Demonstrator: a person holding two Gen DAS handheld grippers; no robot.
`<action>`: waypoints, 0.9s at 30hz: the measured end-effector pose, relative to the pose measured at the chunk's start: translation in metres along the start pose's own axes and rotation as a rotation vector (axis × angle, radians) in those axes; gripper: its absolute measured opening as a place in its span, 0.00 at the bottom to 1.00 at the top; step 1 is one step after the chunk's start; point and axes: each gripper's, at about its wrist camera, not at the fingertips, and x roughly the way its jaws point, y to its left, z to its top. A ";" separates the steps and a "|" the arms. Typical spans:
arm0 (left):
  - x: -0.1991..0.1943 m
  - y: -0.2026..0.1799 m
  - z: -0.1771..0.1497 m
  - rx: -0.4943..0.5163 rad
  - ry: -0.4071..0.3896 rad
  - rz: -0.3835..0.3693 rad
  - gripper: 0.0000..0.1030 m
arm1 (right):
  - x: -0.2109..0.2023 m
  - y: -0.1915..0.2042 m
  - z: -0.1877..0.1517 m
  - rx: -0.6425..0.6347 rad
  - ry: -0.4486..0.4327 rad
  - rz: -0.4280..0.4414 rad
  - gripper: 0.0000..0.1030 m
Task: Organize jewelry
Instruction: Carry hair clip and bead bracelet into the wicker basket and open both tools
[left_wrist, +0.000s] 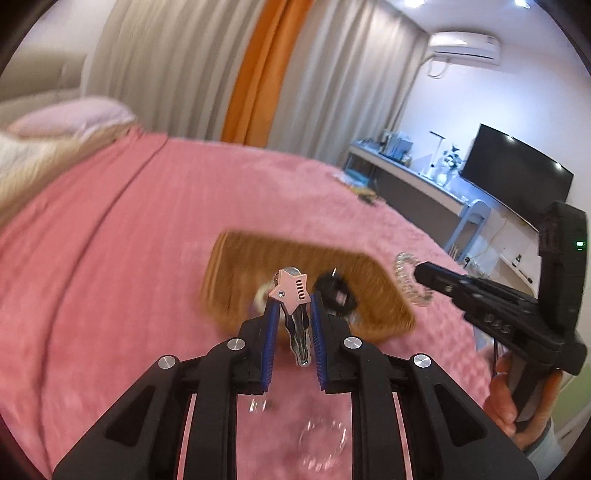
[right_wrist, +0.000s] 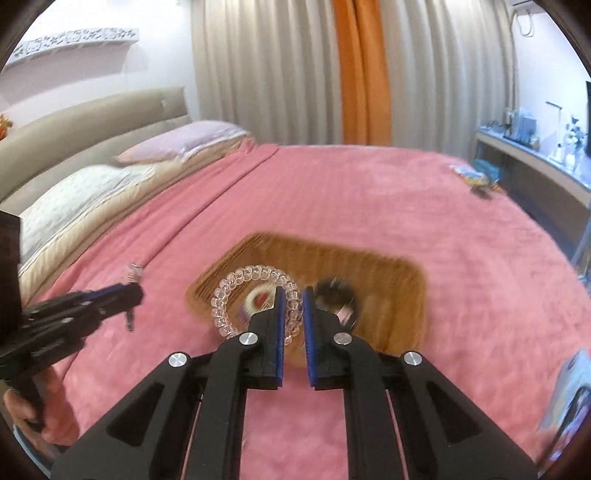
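Note:
My left gripper (left_wrist: 293, 301) is shut on a pink star hair clip (left_wrist: 291, 290), whose silver metal tail hangs between the blue pads. My right gripper (right_wrist: 293, 295) is shut on a clear beaded bracelet (right_wrist: 236, 280), whose loop stands out to the left. Both are held above a brown woven tray (right_wrist: 391, 273) on the pink bedspread (right_wrist: 332, 192). In the tray lie a black hair accessory (right_wrist: 334, 291) and a small white and red piece (right_wrist: 258, 300). The left wrist view shows the right gripper (left_wrist: 421, 271) with the bracelet (left_wrist: 402, 275) over the tray's (left_wrist: 251, 258) right side.
A blurred clear ring (left_wrist: 323, 439) and a tiny clear piece (left_wrist: 258, 404) lie on the bedspread near me. Small items (right_wrist: 476, 181) sit at the bed's far right corner. Pillows (right_wrist: 177, 142) and a headboard are at the left, a desk (right_wrist: 535, 162) at the right.

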 end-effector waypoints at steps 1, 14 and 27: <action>0.006 -0.005 0.010 0.012 -0.007 -0.005 0.15 | 0.003 -0.005 0.005 0.005 -0.002 -0.011 0.07; 0.135 0.022 0.034 -0.041 0.142 -0.016 0.16 | 0.141 -0.039 0.034 0.060 0.205 -0.062 0.07; 0.175 0.039 0.019 -0.063 0.241 0.004 0.16 | 0.195 -0.030 0.027 -0.004 0.324 -0.088 0.07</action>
